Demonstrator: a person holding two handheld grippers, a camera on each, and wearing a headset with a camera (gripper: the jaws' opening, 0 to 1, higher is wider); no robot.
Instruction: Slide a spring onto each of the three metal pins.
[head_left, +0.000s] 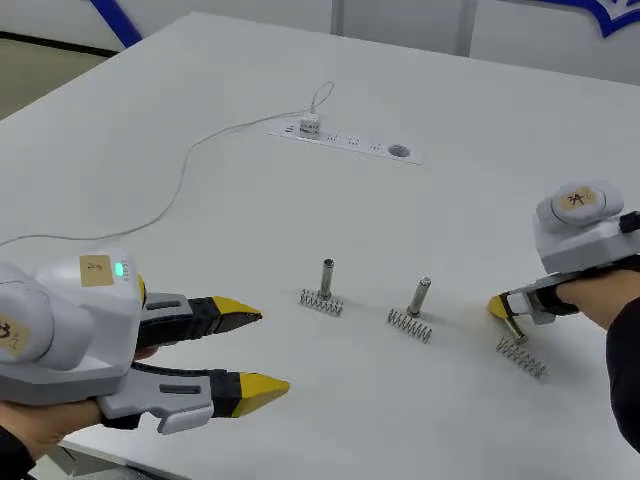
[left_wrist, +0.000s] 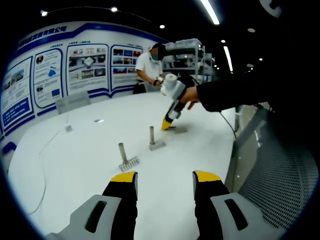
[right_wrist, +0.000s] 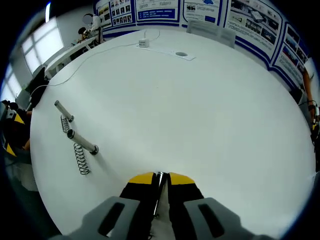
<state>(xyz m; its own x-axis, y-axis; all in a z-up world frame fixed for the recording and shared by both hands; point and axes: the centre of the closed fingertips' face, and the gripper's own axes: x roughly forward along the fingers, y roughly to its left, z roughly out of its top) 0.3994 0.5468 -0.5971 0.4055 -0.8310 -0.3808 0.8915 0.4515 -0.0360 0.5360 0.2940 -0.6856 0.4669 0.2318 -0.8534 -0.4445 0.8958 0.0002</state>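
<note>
The right gripper (head_left: 500, 308) has its fingers pinched shut on a slim metal piece, most likely the third pin (head_left: 513, 326), with the tip down on the worktop (head_left: 250, 130). The loose spring (head_left: 521, 357) lies flat just at five o'clock from those fingers, its long axis running ten to four. The left gripper (head_left: 260, 350), fingers spread wide and empty, sits well apart at nine o'clock. Between them the left pin (head_left: 326, 275) and middle pin (head_left: 420, 294) stand upright, a bare spring at each foot. The right hand is nearer.
</note>
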